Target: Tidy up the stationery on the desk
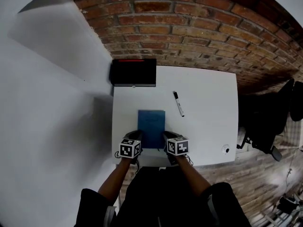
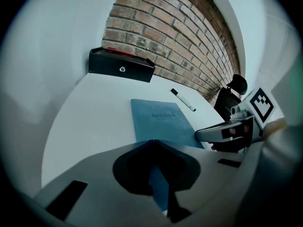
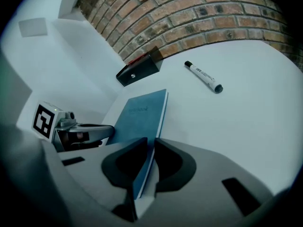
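Note:
A blue notebook (image 1: 151, 125) lies flat in the middle of the white desk (image 1: 208, 126). My left gripper (image 1: 138, 137) is shut on its near left corner, and my right gripper (image 1: 167, 136) is shut on its near right corner. In the left gripper view the jaws (image 2: 152, 143) meet over the notebook (image 2: 160, 120) cover. In the right gripper view the notebook (image 3: 142, 113) edge runs between the shut jaws (image 3: 150, 142). A black-capped white marker (image 1: 178, 103) lies loose behind the notebook to the right, also seen as the marker (image 2: 182, 100) and the marker (image 3: 203, 76).
A black box (image 1: 133, 72) with a red strip sits at the desk's back left corner against the brick wall (image 1: 189, 32). A small round white object (image 1: 226, 149) rests near the front right edge. A black office chair (image 1: 267, 122) stands right of the desk.

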`<state>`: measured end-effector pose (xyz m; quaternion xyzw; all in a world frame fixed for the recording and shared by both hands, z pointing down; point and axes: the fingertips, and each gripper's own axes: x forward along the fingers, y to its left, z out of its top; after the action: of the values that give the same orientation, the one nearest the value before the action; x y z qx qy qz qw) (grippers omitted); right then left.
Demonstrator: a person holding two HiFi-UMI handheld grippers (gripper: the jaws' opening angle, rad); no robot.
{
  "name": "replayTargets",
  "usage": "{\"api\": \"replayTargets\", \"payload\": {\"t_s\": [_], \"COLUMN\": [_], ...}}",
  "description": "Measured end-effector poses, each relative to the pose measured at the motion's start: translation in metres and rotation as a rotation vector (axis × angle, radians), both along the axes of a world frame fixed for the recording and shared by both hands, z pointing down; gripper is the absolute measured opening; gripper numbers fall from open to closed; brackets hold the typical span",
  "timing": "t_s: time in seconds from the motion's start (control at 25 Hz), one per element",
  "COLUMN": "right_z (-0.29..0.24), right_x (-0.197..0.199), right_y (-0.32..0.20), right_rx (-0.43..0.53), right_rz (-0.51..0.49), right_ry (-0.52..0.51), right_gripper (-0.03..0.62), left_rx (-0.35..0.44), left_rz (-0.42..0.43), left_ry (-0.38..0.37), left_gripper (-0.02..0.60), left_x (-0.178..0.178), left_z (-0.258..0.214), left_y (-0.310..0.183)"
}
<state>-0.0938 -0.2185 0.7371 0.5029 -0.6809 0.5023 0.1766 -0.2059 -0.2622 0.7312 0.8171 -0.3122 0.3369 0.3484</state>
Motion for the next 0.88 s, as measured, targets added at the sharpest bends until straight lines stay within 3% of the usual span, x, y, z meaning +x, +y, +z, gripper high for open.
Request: {"api": "replayTargets", "payload": {"t_s": [0.36,0.68,0.88], "right_z": [-0.030,-0.061,-0.060], "right_x": [0.043,0.087,0.111], "right_y": [-0.017,-0.058,-0.076], "right_rx": [0.174,0.326,0.341], "right_rz": [0.024,-0.026,-0.025], "right_ry": [0.136,0.355,0.455], "right_gripper": [0.040,0.040,0.072], "left_rx": [-0.002,0.015,0.021], "left_rz": [0.008,0.020,0.018], "left_ry": [0.007,-0.015,-0.020], "left_gripper": [0.015,0.015,0.015], "left_x": [0.000,0.000,0.000], "left_z": [-0.001,-0.001,-0.001], "left_y": [-0.001,0.001,0.001]}}
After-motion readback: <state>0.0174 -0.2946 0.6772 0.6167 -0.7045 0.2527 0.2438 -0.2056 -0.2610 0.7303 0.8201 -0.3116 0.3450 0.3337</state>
